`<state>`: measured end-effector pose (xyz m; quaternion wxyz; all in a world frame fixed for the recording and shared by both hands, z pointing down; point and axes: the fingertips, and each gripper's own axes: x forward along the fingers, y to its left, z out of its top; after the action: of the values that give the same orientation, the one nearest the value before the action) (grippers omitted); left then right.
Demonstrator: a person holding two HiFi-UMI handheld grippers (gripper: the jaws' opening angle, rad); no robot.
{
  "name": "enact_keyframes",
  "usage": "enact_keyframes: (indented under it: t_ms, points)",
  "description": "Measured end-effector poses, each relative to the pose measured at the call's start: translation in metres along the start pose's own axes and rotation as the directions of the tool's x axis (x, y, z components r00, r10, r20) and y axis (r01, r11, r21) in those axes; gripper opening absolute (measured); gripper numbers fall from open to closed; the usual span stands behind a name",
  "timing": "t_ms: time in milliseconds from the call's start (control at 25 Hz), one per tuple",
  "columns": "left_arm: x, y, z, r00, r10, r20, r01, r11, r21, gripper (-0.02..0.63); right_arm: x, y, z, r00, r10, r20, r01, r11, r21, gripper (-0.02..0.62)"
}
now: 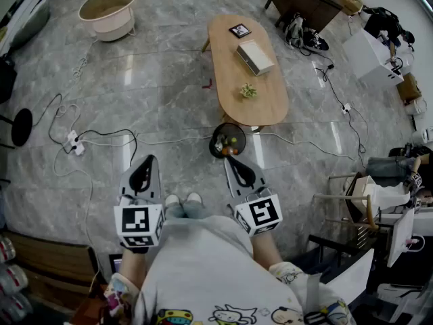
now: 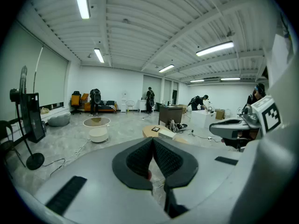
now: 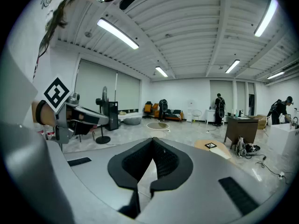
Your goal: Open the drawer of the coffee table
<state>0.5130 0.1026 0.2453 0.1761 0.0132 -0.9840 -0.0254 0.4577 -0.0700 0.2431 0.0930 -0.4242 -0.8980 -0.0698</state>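
Observation:
The oval wooden coffee table (image 1: 233,80) stands on the marble floor ahead of me, some way off; it also shows small in the left gripper view (image 2: 161,132) and the right gripper view (image 3: 210,146). No drawer front is visible from here. My left gripper (image 1: 143,164) and right gripper (image 1: 235,165) are held side by side in front of my body, both shut with nothing between the jaws. In each gripper view the black pads meet at their tips, left (image 2: 153,141) and right (image 3: 153,141). Neither gripper is near the table.
On the table lie a framed picture (image 1: 239,30), a beige box (image 1: 255,57) and a small plant (image 1: 247,91). A dark bowl of fruit (image 1: 227,141) sits at the table's near end. Cables and a power strip (image 1: 74,142) cross the floor at left; a round tub (image 1: 108,11) stands far left.

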Motion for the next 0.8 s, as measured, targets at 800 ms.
enact_keyframes:
  t_ms: [800]
  points:
    - [0.018,-0.029,-0.004,0.999,0.051,-0.017,-0.052,0.997,-0.053,0.142,-0.006,-0.046,-0.012,0.995,0.092,0.035,-0.097,0.984,0.152,0.122]
